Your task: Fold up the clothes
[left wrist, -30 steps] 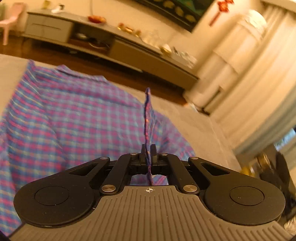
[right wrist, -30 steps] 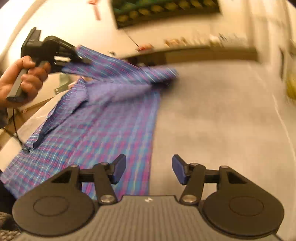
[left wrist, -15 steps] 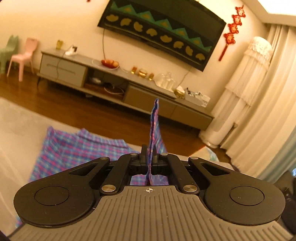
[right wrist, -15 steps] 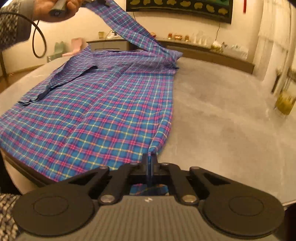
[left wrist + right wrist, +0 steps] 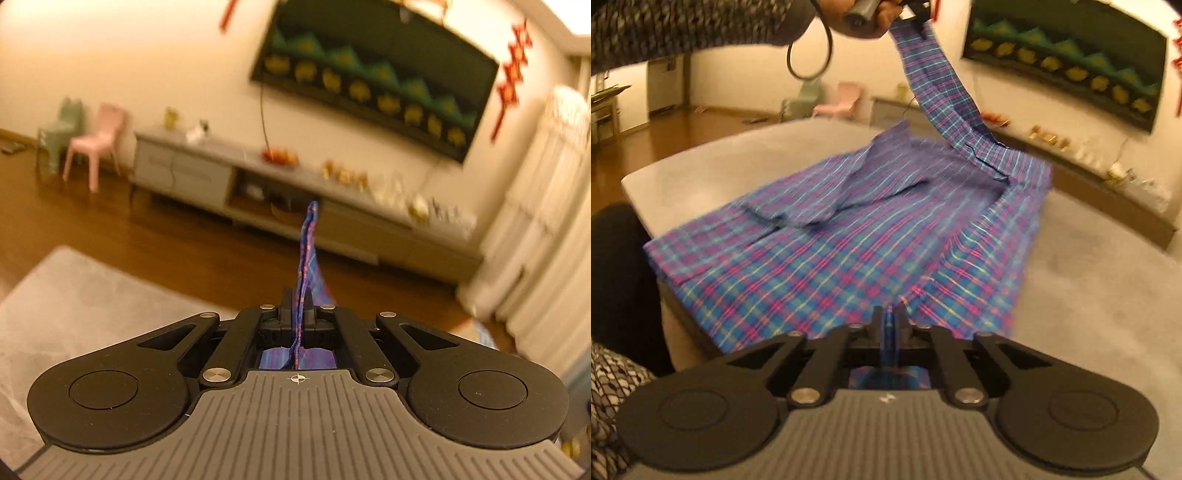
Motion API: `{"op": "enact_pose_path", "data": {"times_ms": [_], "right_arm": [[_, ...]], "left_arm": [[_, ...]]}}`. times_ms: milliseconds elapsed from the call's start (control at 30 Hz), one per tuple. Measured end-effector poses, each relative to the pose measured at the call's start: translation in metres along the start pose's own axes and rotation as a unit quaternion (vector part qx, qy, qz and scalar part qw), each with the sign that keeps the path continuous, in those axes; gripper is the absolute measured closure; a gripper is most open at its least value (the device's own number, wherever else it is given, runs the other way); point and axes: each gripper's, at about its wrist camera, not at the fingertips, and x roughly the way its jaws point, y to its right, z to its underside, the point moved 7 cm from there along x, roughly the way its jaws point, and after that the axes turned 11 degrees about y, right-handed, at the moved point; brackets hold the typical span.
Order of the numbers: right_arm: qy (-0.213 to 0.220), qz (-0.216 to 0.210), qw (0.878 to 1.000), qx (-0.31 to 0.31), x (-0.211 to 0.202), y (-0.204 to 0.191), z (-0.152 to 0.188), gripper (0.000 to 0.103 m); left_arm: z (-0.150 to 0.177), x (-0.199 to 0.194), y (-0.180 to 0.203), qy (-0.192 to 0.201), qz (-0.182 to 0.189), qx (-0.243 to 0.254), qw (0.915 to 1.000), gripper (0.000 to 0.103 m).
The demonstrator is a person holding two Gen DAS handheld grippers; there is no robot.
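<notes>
Right wrist view shows both grippers, right [image 5: 889, 328] and left [image 5: 919, 18] at 12 o'clock, clamped on the shirt [image 5: 849, 251]; they should carry this side together toward 9 o'clock, keeping the edge taut.

The left wrist view sits high above the counter [image 5: 74, 295], looking level across the room at the TV cabinet [image 5: 295, 184] and the dark wall panel [image 5: 369, 74]. The right wrist view sits low at the counter's near edge, close over the plaid shirt [image 5: 831, 258], facing the same wall. Both catch the panel, the cabinet and the pink chair [image 5: 96, 144]. The right view also shows the left gripper [image 5: 919, 11] raised overhead.
</notes>
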Motion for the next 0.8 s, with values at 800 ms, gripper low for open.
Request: {"op": "enact_pose_path", "data": {"times_ms": [800], "right_arm": [[-0.018,-0.062,0.958,0.279,-0.009,0.089,0.042,0.069]], "left_arm": [[0.305,-0.127,0.141,-0.070,0.324,0.466,0.8204,0.103]]}}
